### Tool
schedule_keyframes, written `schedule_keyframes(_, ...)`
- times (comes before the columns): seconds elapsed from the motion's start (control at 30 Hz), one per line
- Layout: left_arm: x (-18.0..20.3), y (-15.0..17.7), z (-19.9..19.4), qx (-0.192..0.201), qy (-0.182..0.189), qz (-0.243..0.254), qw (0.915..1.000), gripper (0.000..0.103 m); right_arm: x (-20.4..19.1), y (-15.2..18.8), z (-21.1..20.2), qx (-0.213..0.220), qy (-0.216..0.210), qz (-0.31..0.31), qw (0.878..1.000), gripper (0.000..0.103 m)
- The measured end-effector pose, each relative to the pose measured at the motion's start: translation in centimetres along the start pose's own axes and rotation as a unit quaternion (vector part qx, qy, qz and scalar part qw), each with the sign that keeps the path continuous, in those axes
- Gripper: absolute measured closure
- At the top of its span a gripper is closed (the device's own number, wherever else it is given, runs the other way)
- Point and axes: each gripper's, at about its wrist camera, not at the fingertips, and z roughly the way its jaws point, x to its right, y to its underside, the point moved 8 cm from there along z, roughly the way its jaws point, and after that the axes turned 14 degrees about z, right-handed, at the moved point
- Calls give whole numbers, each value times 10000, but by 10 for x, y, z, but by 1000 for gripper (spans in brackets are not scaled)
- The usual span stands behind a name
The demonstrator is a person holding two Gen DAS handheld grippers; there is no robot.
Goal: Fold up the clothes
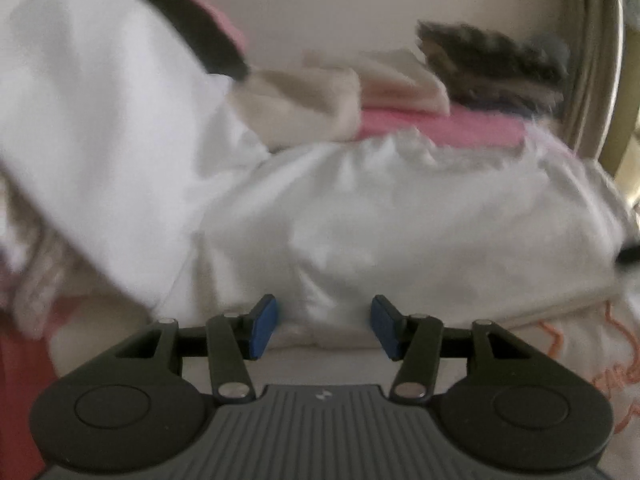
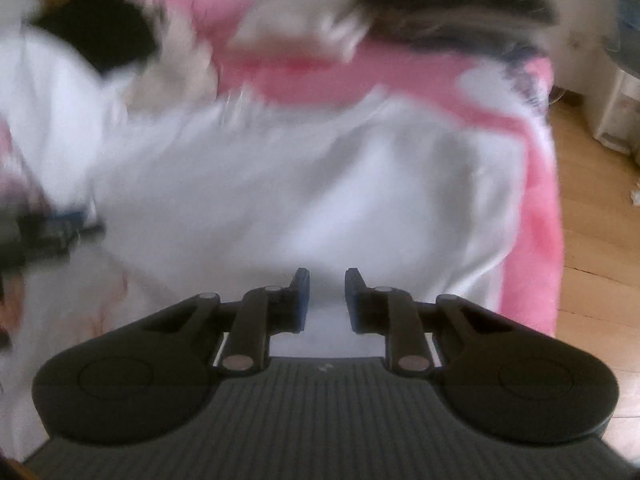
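1. Plainly, no container shows in either view; the clothes lie loose on a pink bed cover (image 2: 532, 216), which hangs toward a wooden floor (image 2: 596, 240) at the right edge of the right wrist view.
2. A white garment (image 1: 360, 216) fills the middle of the left wrist view, rumpled, with one part rising toward the upper left of the frame. A dark band (image 1: 192, 20) crosses that raised part.
3. Behind it, in the upper centre, sits a cream folded piece (image 1: 320, 96), and to its right a dark mottled cloth (image 1: 492, 64); both are blurred.
4. The left tongs (image 1: 324, 328) stand about half open at the lower centre, blue pads apart, with a fold of the white garment bulging between them. Whether the pads press on it, I cannot tell.
5. The right tongs (image 2: 327, 300) stand narrowly apart at the lower centre, over the white garment (image 2: 300, 184). Nothing is gripped; white cloth shows through the gap.
6. At the left edge of the right wrist view, a dark blurred shape is the left tongs (image 2: 52, 232).
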Motion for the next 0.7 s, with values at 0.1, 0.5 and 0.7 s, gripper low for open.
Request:
schedule_keyframes(0.1,-13,1,-5,77,-38,-177,9998,50,-7,2,3,92,221,-37,9997,84)
schedule_keyframes(0.5,-34,-2,-3,180,-153,-394,9989,41,-18,1,3,242,357,8,9991,84)
schedule_keyframes(0.7,-38,-23,-7,440,-245,-332,9982,42,-16,4,2,297,294,108,9991,83)
